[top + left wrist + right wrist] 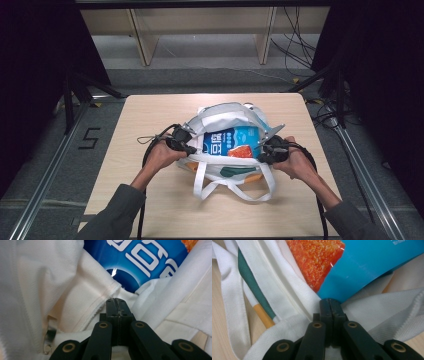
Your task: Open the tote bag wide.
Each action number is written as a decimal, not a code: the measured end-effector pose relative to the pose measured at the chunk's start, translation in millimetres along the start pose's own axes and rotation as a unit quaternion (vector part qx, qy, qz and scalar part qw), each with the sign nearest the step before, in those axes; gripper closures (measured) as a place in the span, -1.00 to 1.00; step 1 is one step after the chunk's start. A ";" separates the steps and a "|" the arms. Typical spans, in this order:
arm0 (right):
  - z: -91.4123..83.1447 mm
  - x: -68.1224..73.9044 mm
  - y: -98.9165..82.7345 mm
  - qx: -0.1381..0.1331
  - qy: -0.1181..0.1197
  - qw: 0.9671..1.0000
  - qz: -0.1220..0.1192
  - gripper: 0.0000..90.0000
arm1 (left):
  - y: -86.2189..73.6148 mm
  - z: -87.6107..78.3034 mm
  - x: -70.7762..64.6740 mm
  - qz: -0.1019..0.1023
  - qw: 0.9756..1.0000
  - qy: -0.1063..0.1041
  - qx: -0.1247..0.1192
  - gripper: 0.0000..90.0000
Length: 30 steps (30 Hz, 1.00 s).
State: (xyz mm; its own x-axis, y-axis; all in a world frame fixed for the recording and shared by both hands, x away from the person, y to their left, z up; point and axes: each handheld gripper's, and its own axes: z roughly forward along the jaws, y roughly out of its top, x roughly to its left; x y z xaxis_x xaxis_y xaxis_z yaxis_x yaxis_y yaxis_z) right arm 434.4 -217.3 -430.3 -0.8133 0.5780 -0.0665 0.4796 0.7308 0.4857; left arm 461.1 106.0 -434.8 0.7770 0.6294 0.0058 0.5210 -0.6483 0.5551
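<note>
The white bag (227, 150) lies in the middle of the table (150, 200), with a blue packet (231, 141) inside. The left gripper (191, 149) pinches its rim at 9 o'clock and the right gripper (261, 155) pinches it at 3 o'clock, both clamped tight on cloth. If either hand tugs too hard, the thin cloth could slip out and the bag's mouth would flop shut.

surface: wooden table (150, 210) | on it: white tote bag (225, 116)

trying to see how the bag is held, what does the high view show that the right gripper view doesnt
High view alone: the whole table, both hands, the left gripper at the white tote bag and the looped handles.

Right gripper view alone: the right gripper jaws shut together with the bag's fabric bunched at their tips, plus a green and orange stripe.

Both: the blue packet with its orange patch in the bag's mouth.
</note>
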 end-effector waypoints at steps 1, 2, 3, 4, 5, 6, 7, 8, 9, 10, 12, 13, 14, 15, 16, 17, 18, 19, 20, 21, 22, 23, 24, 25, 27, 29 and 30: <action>-3.4 -0.9 3.8 -0.005 -0.002 1.000 -0.005 1.00 | 4.0 -1.3 -1.6 0.010 1.000 0.012 0.007 0.99; -6.5 -2.5 6.5 -0.018 -0.007 1.000 -0.005 1.00 | 5.6 -1.8 -0.6 0.008 1.000 0.011 -0.001 0.98; -10.8 -4.1 10.9 -0.040 -0.002 0.999 0.005 1.00 | 7.0 -2.7 1.4 0.001 1.000 0.008 -0.013 0.98; -15.3 -6.3 16.4 -0.057 0.000 0.998 0.018 1.00 | 10.0 -4.3 3.8 -0.013 1.000 0.002 -0.022 0.96; -15.3 -6.3 16.4 -0.057 0.000 0.998 0.018 1.00 | 10.0 -4.3 3.8 -0.013 1.000 0.002 -0.022 0.97; -18.1 -12.2 30.0 -0.084 -0.007 0.996 0.022 1.00 | 18.2 -5.0 6.9 -0.026 0.998 0.014 -0.047 0.97; -18.1 -12.2 30.0 -0.084 -0.007 0.996 0.022 1.00 | 18.2 -5.0 6.9 -0.026 0.998 0.014 -0.047 0.97; -15.2 -21.9 45.5 -0.096 -0.022 0.995 0.011 1.00 | 28.0 -4.8 13.1 -0.034 0.997 0.026 -0.072 0.97; -11.4 -27.0 52.5 -0.102 -0.034 0.994 0.011 1.00 | 28.0 -4.8 13.1 -0.034 0.997 0.026 -0.072 0.97; -11.4 -27.0 52.5 -0.102 -0.034 0.994 0.011 1.00 | 32.1 -4.2 17.7 -0.043 0.995 0.033 -0.080 0.97; -3.0 -40.8 63.9 -0.102 -0.049 0.993 0.020 1.00 | 37.0 -1.6 27.1 -0.064 0.993 0.044 -0.094 0.97; 0.0 -48.6 68.0 -0.095 -0.057 0.993 0.028 1.00 | 37.6 -0.7 31.5 -0.070 0.992 0.050 -0.090 0.96; 7.6 -66.2 71.5 -0.085 -0.079 0.992 0.048 1.00 | 34.4 2.2 40.7 -0.084 0.991 0.059 -0.088 0.97; 12.8 -75.1 70.9 -0.083 -0.093 0.990 0.060 1.00 | 30.6 3.7 46.0 -0.092 0.991 0.052 -0.087 0.98; 15.4 -82.6 69.1 -0.066 -0.098 0.990 0.078 1.00 | 26.6 5.5 49.3 -0.101 0.990 0.051 -0.089 0.98; 22.4 -89.4 65.1 -0.064 -0.106 0.989 0.082 1.00 | 22.9 7.7 51.9 -0.108 0.989 0.046 -0.091 0.98; 25.1 -94.8 61.1 -0.044 -0.104 0.990 0.085 1.00 | 19.5 9.7 53.3 -0.111 0.989 0.045 -0.091 0.98; 30.7 -98.3 56.3 -0.037 -0.101 0.990 0.091 1.00 | 17.2 11.8 54.0 -0.109 0.989 0.049 -0.088 0.98; 35.9 -101.0 51.3 -0.029 -0.102 0.990 0.096 1.00 | 15.6 13.6 54.2 -0.107 0.990 0.055 -0.080 0.98; 35.9 -101.0 51.3 -0.029 -0.102 0.990 0.096 1.00 | 15.6 13.6 54.2 -0.107 0.990 0.055 -0.080 0.98; 46.7 -103.9 41.2 -0.007 -0.092 0.989 0.117 1.00 | 12.5 19.2 57.6 -0.116 0.988 0.055 -0.080 0.99; 46.7 -103.9 41.2 -0.007 -0.092 0.989 0.117 1.00 | 12.5 19.2 57.6 -0.116 0.988 0.055 -0.080 0.99; 57.3 -106.1 32.5 -0.005 -0.072 0.987 0.144 1.00 | 11.6 20.7 60.0 -0.124 0.988 0.050 -0.078 0.99; 61.3 -107.0 29.8 -0.004 -0.070 0.988 0.141 1.00 | 11.5 25.6 59.6 -0.128 0.987 0.060 -0.081 0.99; 64.0 -106.8 29.0 -0.003 -0.070 0.987 0.143 1.00 | 12.5 24.7 59.2 -0.119 0.988 0.064 -0.073 0.99; 62.0 -104.6 29.7 0.000 -0.073 0.987 0.143 1.00 | 14.7 22.1 56.7 -0.116 0.989 0.069 -0.066 0.98; 51.8 -100.3 33.3 -0.002 -0.089 0.987 0.133 1.00 | 15.9 16.3 51.5 -0.107 0.989 0.075 -0.067 0.98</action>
State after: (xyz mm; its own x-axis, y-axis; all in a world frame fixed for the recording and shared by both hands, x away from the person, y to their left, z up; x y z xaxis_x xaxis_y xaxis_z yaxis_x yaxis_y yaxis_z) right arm 549.0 -232.1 -452.6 -0.5879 0.8042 -0.0872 0.6672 0.5430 0.5099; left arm 515.2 121.2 -439.2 0.5876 0.8091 -0.0066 0.6085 -0.4365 0.6627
